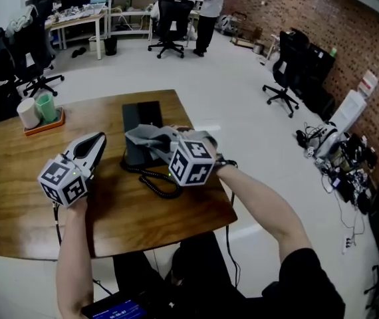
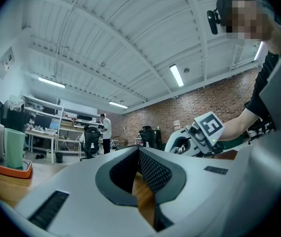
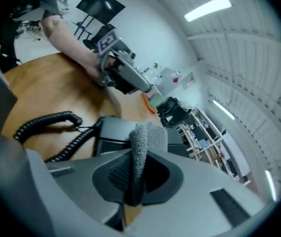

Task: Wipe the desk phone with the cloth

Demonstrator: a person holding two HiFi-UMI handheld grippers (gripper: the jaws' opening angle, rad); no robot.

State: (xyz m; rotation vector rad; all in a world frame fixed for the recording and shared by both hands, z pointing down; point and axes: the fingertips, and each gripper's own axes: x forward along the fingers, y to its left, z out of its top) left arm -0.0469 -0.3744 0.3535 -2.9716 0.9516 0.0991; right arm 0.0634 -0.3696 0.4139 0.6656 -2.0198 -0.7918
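Observation:
A black desk phone (image 1: 140,119) lies near the middle of the wooden table (image 1: 16,198), its coiled cord (image 1: 151,180) looping toward me. My right gripper (image 1: 167,143) hovers over the phone's near end, shut on a grey cloth (image 1: 144,138) that drapes onto the phone. In the right gripper view the cloth (image 3: 144,141) sticks up between the jaws of that gripper (image 3: 134,174), with the phone (image 3: 112,131) and cord (image 3: 47,122) just beyond. My left gripper (image 1: 98,140) rests left of the phone, apart from it. Its jaws (image 2: 138,154) are shut on nothing.
An orange tray (image 1: 44,123) with a white and a green cup stands at the table's far left. Office chairs, desks and a standing person are farther back. A brick wall and cables on the floor are on the right.

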